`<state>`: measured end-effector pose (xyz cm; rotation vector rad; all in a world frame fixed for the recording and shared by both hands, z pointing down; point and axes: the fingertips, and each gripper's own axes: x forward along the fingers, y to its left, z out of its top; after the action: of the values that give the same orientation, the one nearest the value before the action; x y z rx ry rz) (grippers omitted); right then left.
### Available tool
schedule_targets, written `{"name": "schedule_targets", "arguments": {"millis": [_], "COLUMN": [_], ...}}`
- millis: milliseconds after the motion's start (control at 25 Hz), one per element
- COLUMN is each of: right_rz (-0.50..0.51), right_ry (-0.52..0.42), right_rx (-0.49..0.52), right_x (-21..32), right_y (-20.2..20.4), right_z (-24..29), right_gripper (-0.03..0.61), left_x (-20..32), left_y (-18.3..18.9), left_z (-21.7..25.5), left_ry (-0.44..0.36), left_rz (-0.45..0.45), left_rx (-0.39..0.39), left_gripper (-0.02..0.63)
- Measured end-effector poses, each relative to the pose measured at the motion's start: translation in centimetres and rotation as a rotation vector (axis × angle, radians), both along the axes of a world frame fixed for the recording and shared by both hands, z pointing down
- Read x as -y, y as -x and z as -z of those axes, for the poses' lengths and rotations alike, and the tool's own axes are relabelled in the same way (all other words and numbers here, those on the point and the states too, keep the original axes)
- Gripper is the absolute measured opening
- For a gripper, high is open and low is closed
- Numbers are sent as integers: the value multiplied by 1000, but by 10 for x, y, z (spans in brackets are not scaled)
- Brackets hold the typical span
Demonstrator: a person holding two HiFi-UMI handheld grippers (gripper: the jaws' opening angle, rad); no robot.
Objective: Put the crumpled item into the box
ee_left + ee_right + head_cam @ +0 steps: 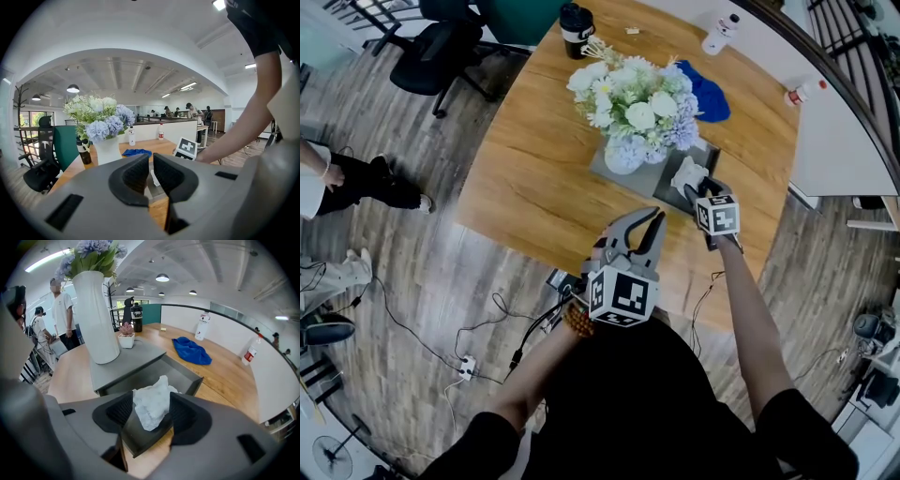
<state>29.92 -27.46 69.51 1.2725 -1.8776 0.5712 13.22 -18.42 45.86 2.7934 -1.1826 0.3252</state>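
Observation:
A crumpled white paper (152,406) lies in the open compartment of a dark grey box (187,376) on the wooden table. My right gripper (151,413) stands open around it, jaws wide on both sides, and I see no pad pressing on it. The head view shows the same paper (686,174) at the box's (712,155) right end, with the right gripper (696,190) just behind it. My left gripper (654,220) hovers near the table's front edge, shut and holding nothing. Its jaws (151,176) stand close together.
A white vase of flowers (628,150) stands on the box's lid, close to the left of the paper. A blue cloth (708,94), two bottles (719,35) and a black cup (577,30) lie farther back. An office chair (441,52) and floor cables (469,361) are beside the table.

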Motion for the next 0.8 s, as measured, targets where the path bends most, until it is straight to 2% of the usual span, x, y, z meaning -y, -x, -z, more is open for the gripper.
{"name": "schedule_targets", "arguments": {"millis": [400, 800], "right_rz": [7, 26], "right_ry": [-35, -165], "right_rx": [10, 51], "right_x": [0, 6], "right_y": [2, 8], "right_z": [12, 82], "right_gripper": [258, 256], "left_x": [-6, -14], "left_y": [-2, -18], "left_z": [1, 14], "left_ry": [-6, -34], "left_rz": [1, -29], "left_rx": [1, 5], "left_gripper": [28, 28]}}
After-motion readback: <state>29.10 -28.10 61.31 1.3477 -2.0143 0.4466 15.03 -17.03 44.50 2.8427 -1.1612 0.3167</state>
